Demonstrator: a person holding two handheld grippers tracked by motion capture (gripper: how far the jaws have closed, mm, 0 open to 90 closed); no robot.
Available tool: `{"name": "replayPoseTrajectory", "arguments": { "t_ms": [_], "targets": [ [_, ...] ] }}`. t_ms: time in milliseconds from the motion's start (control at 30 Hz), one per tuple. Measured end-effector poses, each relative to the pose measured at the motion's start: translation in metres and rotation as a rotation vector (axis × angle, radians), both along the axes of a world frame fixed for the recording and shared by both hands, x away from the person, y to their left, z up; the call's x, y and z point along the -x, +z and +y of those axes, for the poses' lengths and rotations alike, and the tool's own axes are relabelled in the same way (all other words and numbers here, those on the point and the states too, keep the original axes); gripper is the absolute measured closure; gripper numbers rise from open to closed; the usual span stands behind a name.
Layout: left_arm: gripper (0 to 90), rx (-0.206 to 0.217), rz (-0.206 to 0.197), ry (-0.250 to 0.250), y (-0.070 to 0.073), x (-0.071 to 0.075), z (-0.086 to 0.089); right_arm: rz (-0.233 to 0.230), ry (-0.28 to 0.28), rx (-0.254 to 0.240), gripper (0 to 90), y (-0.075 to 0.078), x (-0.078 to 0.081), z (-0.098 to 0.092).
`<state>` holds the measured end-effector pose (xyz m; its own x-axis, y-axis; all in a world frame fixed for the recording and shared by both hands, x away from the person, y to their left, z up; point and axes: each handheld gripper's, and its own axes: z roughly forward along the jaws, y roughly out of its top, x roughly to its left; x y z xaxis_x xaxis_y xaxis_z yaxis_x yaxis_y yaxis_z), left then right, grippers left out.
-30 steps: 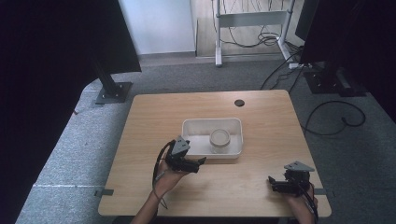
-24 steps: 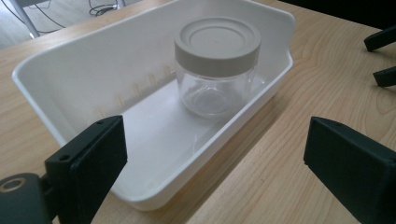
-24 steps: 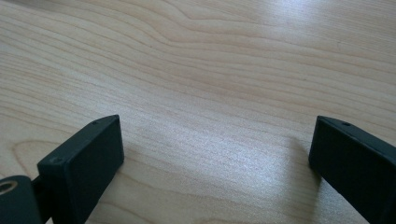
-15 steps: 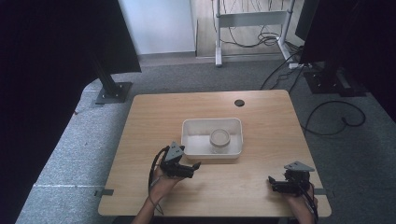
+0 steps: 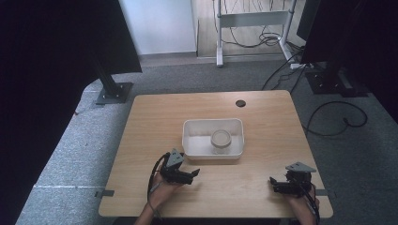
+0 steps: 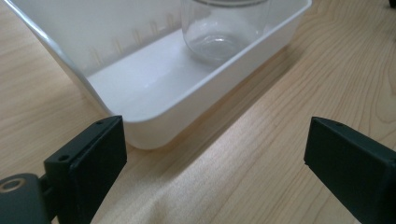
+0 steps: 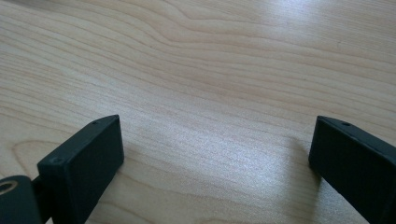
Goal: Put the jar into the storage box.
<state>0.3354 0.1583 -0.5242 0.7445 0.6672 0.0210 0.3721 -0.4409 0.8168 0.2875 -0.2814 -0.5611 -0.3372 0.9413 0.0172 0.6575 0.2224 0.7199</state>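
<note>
The step in hand was judged to be the pause around a placement: a clear glass jar (image 5: 220, 140) was seen standing upright in the right-hand part of a white plastic tub (image 5: 190, 140) at the middle of the wooden table (image 5: 155, 112), and nothing was held by either tool. The left gripper (image 5: 194, 174) was found just in front of the tub's near left corner, apart from it, its jaws spread wide and pointed toward the right. In the left gripper view the tub's (image 6: 154, 126) corner was seen between and beyond the two open jaws, and the jar (image 6: 219, 32) farther back inside, close to the tub's far wall. The right gripper (image 5: 273, 183) was held low over the near right corner of the table, well apart from the tub, its jaws likewise wide, with bare wood (image 7: 210, 93) between them. If the jar was to be taken up again, the next move was judged to call for the left gripper to be raised over the tub's rim and brought down around the jar, squarely enough that the smooth glass would not slip.
</note>
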Motion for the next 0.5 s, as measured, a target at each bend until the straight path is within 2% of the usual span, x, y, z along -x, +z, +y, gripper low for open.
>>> {"name": "replayPoseTrajectory", "arguments": {
  "t_ms": [500],
  "targets": [
    [5.6,-0.074,0.045,0.006,-0.018,0.001,-0.003,0.000,-0.001,0.000,2.8,0.000,0.000,0.000]
  ]
}}
